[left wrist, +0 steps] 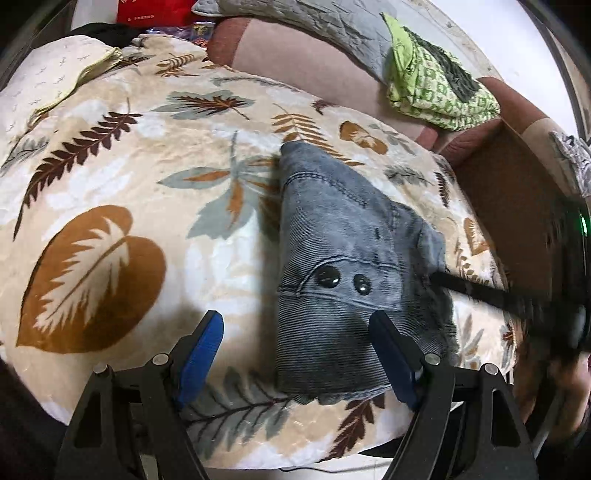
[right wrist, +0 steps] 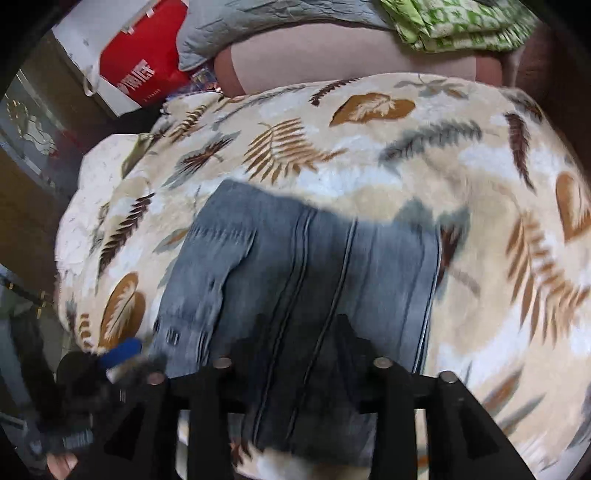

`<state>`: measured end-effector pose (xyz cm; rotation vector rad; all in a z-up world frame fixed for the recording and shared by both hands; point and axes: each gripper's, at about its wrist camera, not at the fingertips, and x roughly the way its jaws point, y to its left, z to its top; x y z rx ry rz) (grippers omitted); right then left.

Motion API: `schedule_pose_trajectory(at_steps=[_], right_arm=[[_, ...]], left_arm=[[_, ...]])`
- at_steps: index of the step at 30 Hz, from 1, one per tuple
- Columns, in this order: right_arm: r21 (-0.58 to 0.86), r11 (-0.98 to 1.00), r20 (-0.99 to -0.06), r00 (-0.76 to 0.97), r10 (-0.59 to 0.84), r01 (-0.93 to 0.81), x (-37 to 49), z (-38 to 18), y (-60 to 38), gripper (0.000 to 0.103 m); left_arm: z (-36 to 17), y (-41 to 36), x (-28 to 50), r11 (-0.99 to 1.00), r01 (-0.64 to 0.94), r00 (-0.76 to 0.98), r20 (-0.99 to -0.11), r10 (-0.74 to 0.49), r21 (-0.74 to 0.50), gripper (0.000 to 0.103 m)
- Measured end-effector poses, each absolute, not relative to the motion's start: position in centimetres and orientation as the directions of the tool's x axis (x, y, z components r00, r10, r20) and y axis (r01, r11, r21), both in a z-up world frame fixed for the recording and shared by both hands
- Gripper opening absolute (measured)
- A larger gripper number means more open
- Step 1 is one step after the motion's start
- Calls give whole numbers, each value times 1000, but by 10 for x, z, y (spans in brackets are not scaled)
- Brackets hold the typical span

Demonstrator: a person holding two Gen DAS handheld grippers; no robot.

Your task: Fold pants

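Observation:
Grey-blue denim pants [left wrist: 343, 258] lie folded into a compact bundle on a leaf-patterned blanket [left wrist: 110, 184]; two black buttons show on top. My left gripper [left wrist: 295, 343] is open, its blue fingertips [left wrist: 207, 343] wide apart just above the near end of the pants, the right pad touching the denim. In the right wrist view the pants [right wrist: 295, 266] fill the centre, blurred by motion. My right gripper [right wrist: 295, 332] sits low over the denim; its fingers [right wrist: 351, 332] are dark and blurred, and fabric lies between them. The left gripper [right wrist: 122, 350] shows at the lower left of that view.
A green patterned cloth [left wrist: 436, 81] and a grey quilted cover [left wrist: 314, 22] lie on the pinkish sofa back [left wrist: 295, 55] behind. A red and white bag [right wrist: 129, 62] stands at the far left. A brown box [left wrist: 517, 192] sits right of the blanket.

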<state>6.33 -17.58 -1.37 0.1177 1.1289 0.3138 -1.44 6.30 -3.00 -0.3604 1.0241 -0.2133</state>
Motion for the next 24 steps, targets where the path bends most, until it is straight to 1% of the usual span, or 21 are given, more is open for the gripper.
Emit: schedule_pose_trajectory(at_steps=[1, 2, 3, 5, 8, 11, 14, 15, 17, 20, 22, 23, 24], right_arm=[[247, 951, -874, 382, 301, -186, 57, -23, -175, 64], [211, 958, -893, 360, 270, -196, 53, -39, -170, 70], [182, 959, -907, 339, 249, -217, 53, -53, -167, 71], [144, 963, -896, 383, 226, -229, 47, -52, -162, 71], [200, 957, -876, 398, 271, -212, 42, -33, -164, 71], [175, 964, -852, 461, 249, -198, 29, -23, -171, 71], [190, 965, -884, 396, 249, -184, 28, -57, -176, 71], [181, 964, -869, 427, 249, -195, 25, -56, -176, 71], [171, 968, -869, 434, 237, -185, 23, -46, -173, 71], [191, 964, -838, 481, 258, -184, 15, -29, -174, 71], [168, 968, -844, 480, 238, -185, 10, -35, -173, 75], [170, 968, -860, 452, 238, -187, 14, -46, -173, 78], [175, 966, -873, 423, 242, -192, 14, -58, -174, 79]], left_arm=[[-30, 63, -15, 922, 3, 505, -795, -337, -388, 81], [-30, 62, -15, 923, 2, 502, -798, -333, -384, 81], [-30, 60, -15, 926, 3, 498, -802, -329, -378, 81], [-28, 56, -17, 933, 13, 496, -808, -317, -359, 81], [-24, 55, -21, 941, 11, 508, -809, -297, -338, 81], [-23, 54, -20, 946, 8, 513, -811, -282, -323, 81], [-24, 53, -19, 949, -2, 508, -817, -272, -316, 81], [-24, 53, -19, 951, -1, 506, -820, -267, -311, 81], [-25, 54, -20, 955, -4, 505, -825, -254, -297, 81], [-25, 55, -19, 956, -5, 508, -824, -251, -294, 82], [-24, 55, -19, 957, -10, 510, -825, -243, -288, 82], [-25, 55, -18, 958, -11, 507, -828, -241, -286, 82], [-26, 54, -17, 960, -9, 500, -833, -239, -281, 82]])
